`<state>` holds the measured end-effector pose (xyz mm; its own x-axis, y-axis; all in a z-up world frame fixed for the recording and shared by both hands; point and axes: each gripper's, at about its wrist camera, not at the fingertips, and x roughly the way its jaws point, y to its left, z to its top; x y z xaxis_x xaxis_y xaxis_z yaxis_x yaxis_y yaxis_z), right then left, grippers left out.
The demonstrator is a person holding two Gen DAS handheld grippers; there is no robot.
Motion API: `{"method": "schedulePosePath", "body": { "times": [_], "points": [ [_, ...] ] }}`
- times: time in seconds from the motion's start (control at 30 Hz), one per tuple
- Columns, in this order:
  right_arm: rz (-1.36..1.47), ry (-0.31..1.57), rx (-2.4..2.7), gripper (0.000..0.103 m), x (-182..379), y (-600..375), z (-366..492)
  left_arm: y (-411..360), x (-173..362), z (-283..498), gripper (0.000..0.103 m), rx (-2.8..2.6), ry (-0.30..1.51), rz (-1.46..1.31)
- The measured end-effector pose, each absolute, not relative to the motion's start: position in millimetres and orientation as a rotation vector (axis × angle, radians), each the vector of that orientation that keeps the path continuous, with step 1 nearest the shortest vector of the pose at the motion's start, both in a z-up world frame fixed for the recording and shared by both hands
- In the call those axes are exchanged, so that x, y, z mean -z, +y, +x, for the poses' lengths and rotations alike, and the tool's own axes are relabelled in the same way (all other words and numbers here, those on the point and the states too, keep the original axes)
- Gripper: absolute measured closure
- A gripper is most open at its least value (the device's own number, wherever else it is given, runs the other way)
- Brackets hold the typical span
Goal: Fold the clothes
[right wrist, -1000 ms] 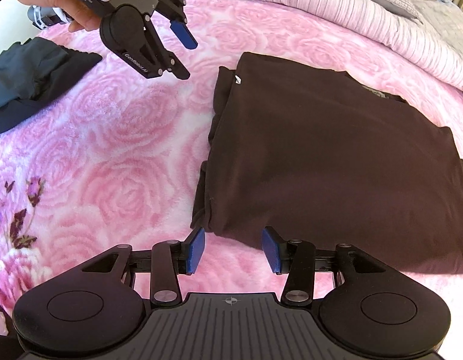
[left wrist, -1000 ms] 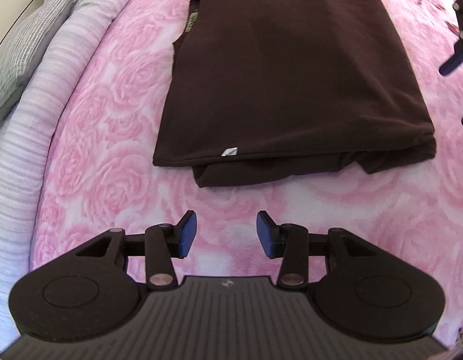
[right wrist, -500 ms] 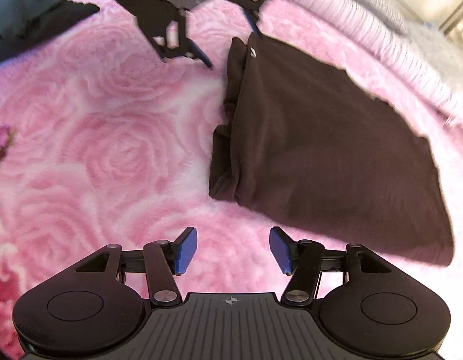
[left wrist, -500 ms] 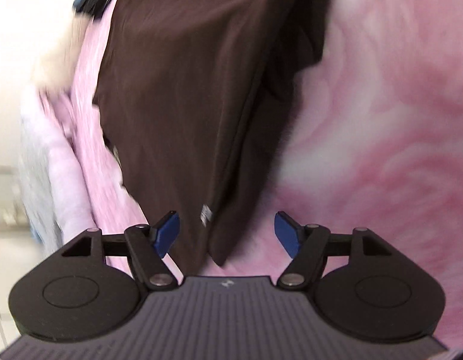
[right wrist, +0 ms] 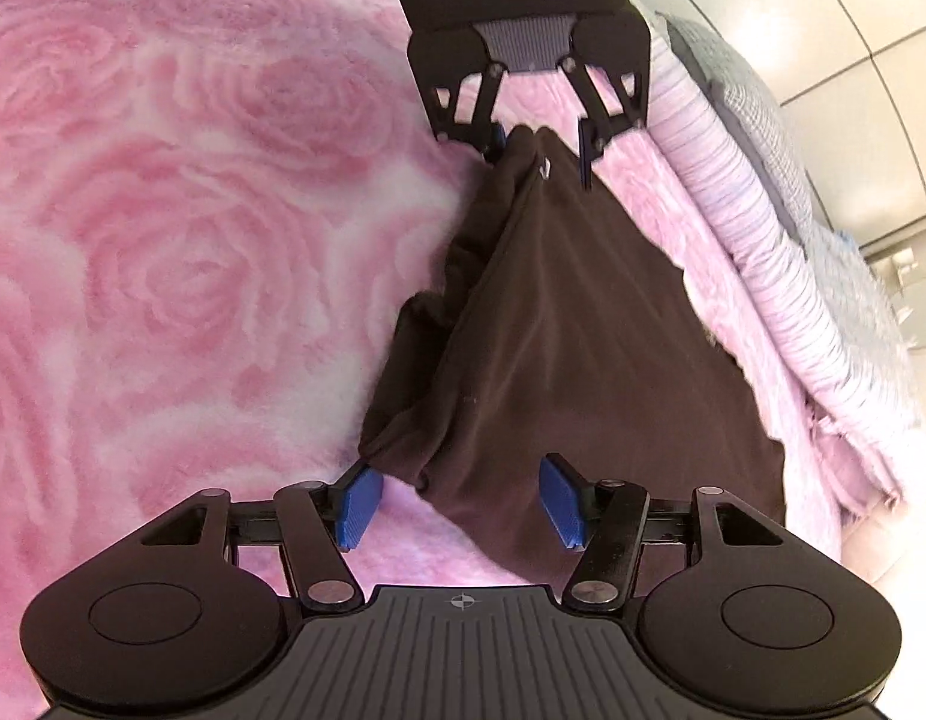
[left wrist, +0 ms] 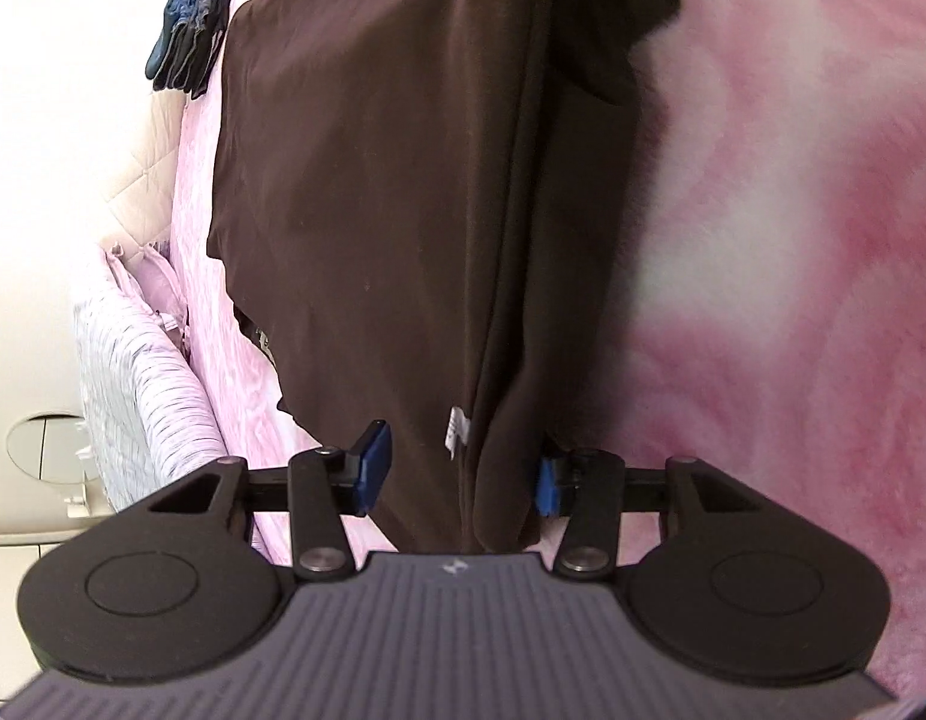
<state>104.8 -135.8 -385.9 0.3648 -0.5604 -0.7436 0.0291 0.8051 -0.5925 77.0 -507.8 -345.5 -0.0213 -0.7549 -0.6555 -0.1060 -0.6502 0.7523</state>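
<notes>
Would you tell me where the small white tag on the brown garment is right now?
In the left wrist view, the white tag sits on the brown garment between the closing left gripper jaws.

1 brown garment (right wrist: 583,360), 1 pink blanket (right wrist: 193,240), 2 tools: left tool (left wrist: 454,468), right tool (right wrist: 460,501).

left gripper (left wrist: 457,471) angled down, jaws closing; right gripper (right wrist: 460,507) angled down, jaws apart.
</notes>
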Motion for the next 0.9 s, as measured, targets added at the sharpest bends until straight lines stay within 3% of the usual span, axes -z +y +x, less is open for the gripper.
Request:
{"method": "schedulePosePath", "body": {
  "times": [0.07, 0.13, 0.2, 0.3, 0.63, 0.83, 0.9],
  "points": [
    [-0.547, 1.141, 0.409, 0.046, 387, -134, 108, -509, 344, 75, 0.083, 1.739, -0.861, 1.769],
    [-0.54, 1.138, 0.414, 0.051, 387, -134, 111, -506, 345, 76, 0.092, 1.75, -0.866, 1.778],
    [-0.507, 1.14, 0.406, 0.086, 384, -138, 114, -507, 340, 78, 0.093, 1.762, -0.839, 1.761],
    [-0.443, 1.164, 0.412, 0.093, 378, -148, 119, -505, 328, 79, 0.096, 1.77, -0.804, 1.741],
    [-0.321, 1.104, 0.257, 0.096, 305, -92, 118, -434, 279, 95, 0.097, 1.823, -0.698, 1.78],
    [-0.162, 1.02, 0.199, 0.096, 272, -79, 108, -416, 232, 93, 0.097, 1.803, -0.546, 1.807],
    [-0.089, 0.968, 0.237, 0.096, 252, -94, 98, -443, 207, 85, 0.096, 1.791, -0.482, 1.795]
  ]
}}
